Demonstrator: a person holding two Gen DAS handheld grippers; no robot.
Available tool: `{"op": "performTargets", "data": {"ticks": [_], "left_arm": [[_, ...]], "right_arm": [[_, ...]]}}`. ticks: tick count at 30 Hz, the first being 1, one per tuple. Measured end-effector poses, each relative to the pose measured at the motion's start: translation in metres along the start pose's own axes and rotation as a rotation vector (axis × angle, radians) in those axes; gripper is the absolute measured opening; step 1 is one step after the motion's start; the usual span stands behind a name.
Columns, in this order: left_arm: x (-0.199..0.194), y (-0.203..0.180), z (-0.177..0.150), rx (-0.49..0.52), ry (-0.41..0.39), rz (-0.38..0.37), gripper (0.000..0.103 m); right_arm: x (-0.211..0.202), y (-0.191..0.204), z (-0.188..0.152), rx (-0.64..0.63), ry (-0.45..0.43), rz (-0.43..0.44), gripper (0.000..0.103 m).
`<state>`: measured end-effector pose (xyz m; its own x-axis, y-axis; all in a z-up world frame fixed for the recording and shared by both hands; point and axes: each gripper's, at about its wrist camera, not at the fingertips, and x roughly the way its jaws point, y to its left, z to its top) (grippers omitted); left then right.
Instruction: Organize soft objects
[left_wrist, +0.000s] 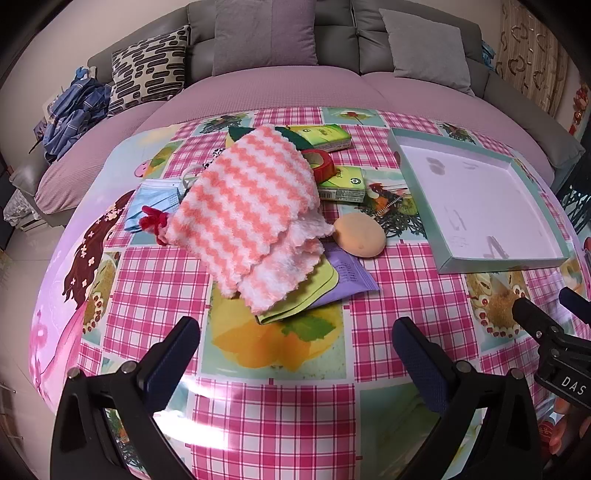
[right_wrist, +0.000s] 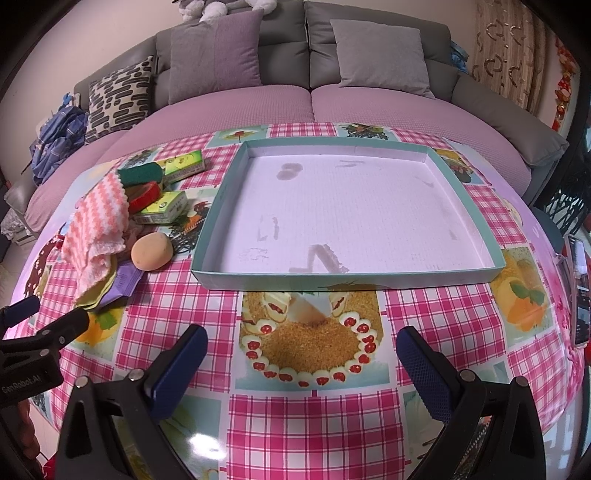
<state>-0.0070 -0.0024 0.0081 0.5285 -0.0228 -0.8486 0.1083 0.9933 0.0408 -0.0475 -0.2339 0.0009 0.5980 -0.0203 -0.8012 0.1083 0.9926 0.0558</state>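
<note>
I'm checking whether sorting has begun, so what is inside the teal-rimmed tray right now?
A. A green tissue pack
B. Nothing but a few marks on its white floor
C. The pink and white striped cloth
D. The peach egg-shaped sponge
B: the tray holds no object, while the striped cloth, the peach sponge and the tissue packs all lie in the pile on the tablecloth to its left.

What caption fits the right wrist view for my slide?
Open right gripper faces the empty teal tray; pink striped cloth and orange sponge wait at left.

Towel (left_wrist: 242, 206) hides mask (left_wrist: 157, 201) (mostly).
</note>
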Motion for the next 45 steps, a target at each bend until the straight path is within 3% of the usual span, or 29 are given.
{"op": "performTargets", "data": {"ticks": [13, 18, 24, 29, 32, 36, 40, 45], "left_arm": [[0.001, -0.001, 0.0, -0.005, 0.003, -0.004, 0.103], [0.001, 0.016, 0.003, -0.059, 0.018, -0.051, 0.103], [-0.018, 0.055, 0.035, -0.147, -0.036, -0.063, 0.103], [-0.021, 0.07, 0.07, -0.157, -0.061, -0.054, 0.103], [-0.013, 0.071, 0.092, -0.142, -0.006, -0.033, 0.103], [0.0, 0.083, 0.112, -0.209, 0.048, 0.017, 0.103], [0.018, 0.088, 0.12, -0.237, 0.068, 0.057, 0.103], [0.047, 0.096, 0.113, -0.309, 0.11, -0.001, 0.103]], "right_arm": [[0.001, 0.001, -0.001, -0.008, 0.001, -0.003, 0.103], [0.0, 0.001, 0.0, -0.007, -0.003, -0.007, 0.103], [-0.02, 0.006, 0.019, -0.007, -0.048, 0.021, 0.103], [-0.03, 0.032, 0.048, -0.057, -0.086, 0.059, 0.103], [-0.03, 0.055, 0.067, -0.076, -0.096, 0.112, 0.103], [-0.014, 0.084, 0.086, -0.112, -0.069, 0.182, 0.103], [0.008, 0.101, 0.099, -0.139, -0.031, 0.179, 0.103], [0.042, 0.114, 0.098, -0.176, 0.038, 0.19, 0.102]]}}
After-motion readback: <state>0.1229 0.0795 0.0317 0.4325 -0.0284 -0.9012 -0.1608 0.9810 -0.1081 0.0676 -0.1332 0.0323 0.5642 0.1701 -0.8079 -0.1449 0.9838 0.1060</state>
